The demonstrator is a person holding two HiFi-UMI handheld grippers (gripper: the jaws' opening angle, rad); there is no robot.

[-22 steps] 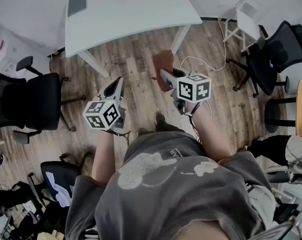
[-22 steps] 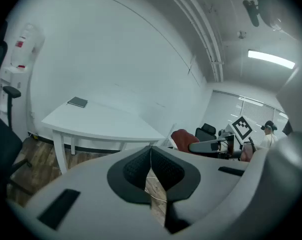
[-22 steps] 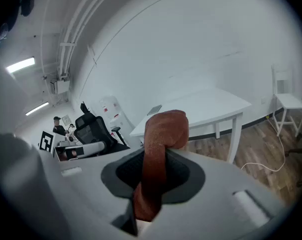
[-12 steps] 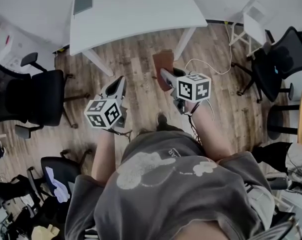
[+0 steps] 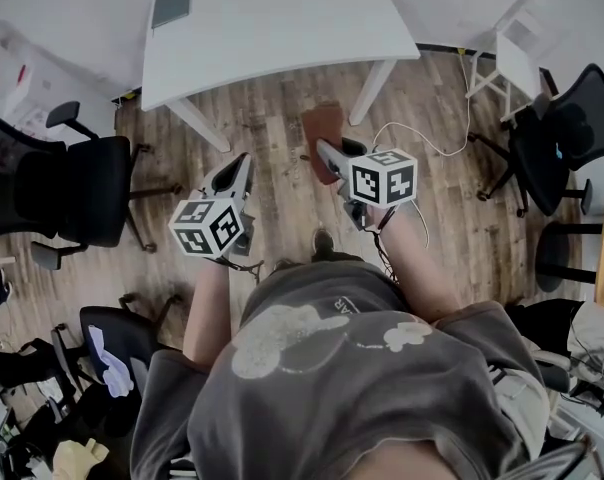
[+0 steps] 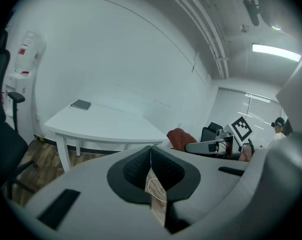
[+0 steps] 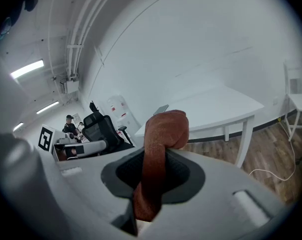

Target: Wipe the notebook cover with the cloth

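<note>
Right gripper (image 7: pixel 155 170): its two jaws are clamped on a rust-brown cloth (image 7: pixel 165 130), which is pinched between them.
Cloth: a folded bunch is seen standing past the jaw tips, and a strip runs down through the jaws below them.
Left gripper (image 6: pixel 151 158): its jaws are pressed together with nothing between them. Only a sliver of floor is seen through the slit beneath.
Both grippers: they are held side by side and apart from each other, over the floor, and are pointed toward the table.
Person: a grey printed T-shirt (image 5: pixel 332 368) is worn, and both forearms are stretched forward.
Floor: brown wood-plank floor (image 5: pixel 272 118). A white cable (image 5: pixel 422 136) is laid on it to the right of the cloth.
Table: a white table with white legs (image 5: pixel 282 18) is seen ahead of both grippers.
Notebook: a dark grey notebook (image 5: pixel 170 5) is laid flat near the far left corner of the tabletop, well apart from the cloth and both grippers.
Surroundings: a black office chair (image 5: pixel 77 193) is placed to the left, another black chair (image 5: pixel 567 128) to the right, and a small white stool (image 5: pixel 517 43) beside the table.
</note>
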